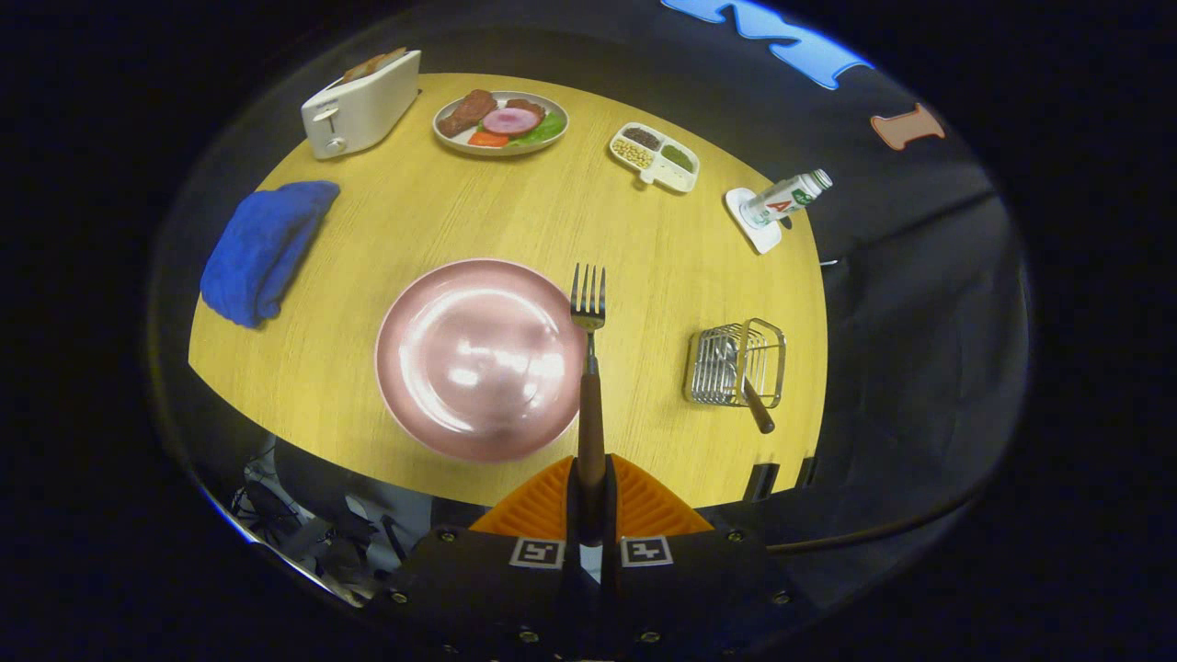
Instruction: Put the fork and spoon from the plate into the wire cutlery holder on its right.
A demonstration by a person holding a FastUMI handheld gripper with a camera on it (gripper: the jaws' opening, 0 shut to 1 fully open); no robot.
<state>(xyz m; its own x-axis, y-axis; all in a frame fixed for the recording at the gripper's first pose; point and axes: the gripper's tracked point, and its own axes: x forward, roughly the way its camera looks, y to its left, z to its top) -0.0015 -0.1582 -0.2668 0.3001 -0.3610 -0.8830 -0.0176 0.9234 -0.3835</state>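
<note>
Over plate right rim | gripper clamped on fork handle end, tines ahead; light, stiff, slick, may pivot | holder right of plate; spoon inside

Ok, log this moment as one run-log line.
gripper: shut on fork | fork: lifted, beside pink plate | spoon: in wire cutlery holder | next: fork to holder

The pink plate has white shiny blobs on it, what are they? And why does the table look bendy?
Gripper view: the blobs on the plate are glare from lights above; the table curves because the fisheye lens bends straight edges; the fork, clamped in the hand-held gripper, looks sharp.
</note>
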